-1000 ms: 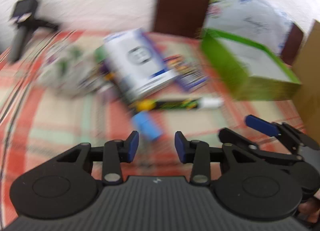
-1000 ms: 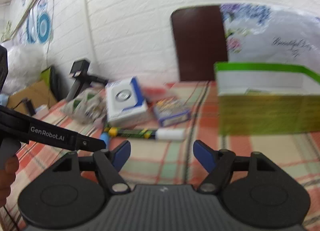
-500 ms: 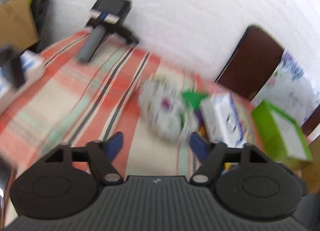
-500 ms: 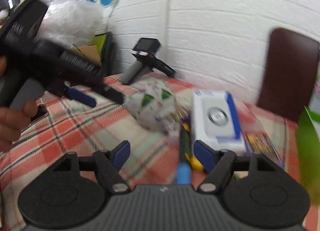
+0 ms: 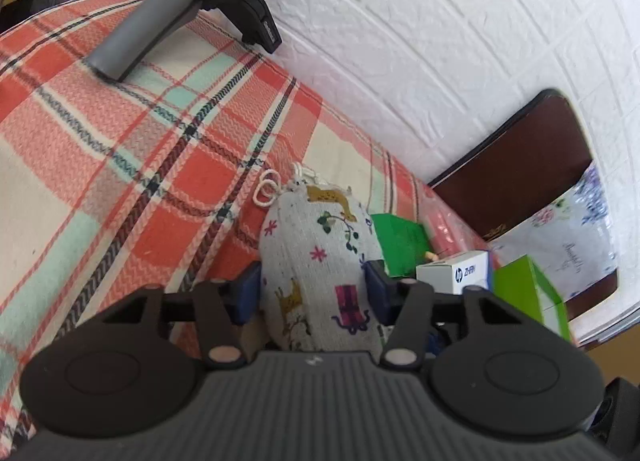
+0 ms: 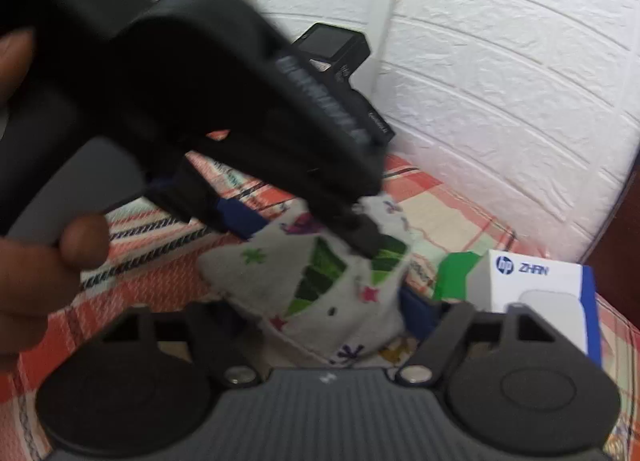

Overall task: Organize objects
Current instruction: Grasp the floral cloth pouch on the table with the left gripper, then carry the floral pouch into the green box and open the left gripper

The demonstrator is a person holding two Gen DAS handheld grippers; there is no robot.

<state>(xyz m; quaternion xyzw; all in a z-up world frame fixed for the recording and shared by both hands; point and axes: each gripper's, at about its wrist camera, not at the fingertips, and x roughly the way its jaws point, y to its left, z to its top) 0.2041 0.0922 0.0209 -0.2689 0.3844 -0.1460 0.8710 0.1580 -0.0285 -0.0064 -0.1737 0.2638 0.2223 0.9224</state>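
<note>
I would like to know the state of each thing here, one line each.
Drawstring pouch: upright on the cloth, between both grippers.
Left gripper: closing around the pouch.
Right gripper: closing around the pouch.
White HP box: closed.
Green box: open.

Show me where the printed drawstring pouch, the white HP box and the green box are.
printed drawstring pouch [image 5: 320,257]: left wrist view, middle of its front.
white HP box [image 6: 536,285]: right wrist view, white top face.
green box [image 5: 524,289]: left wrist view, near side wall.
</note>
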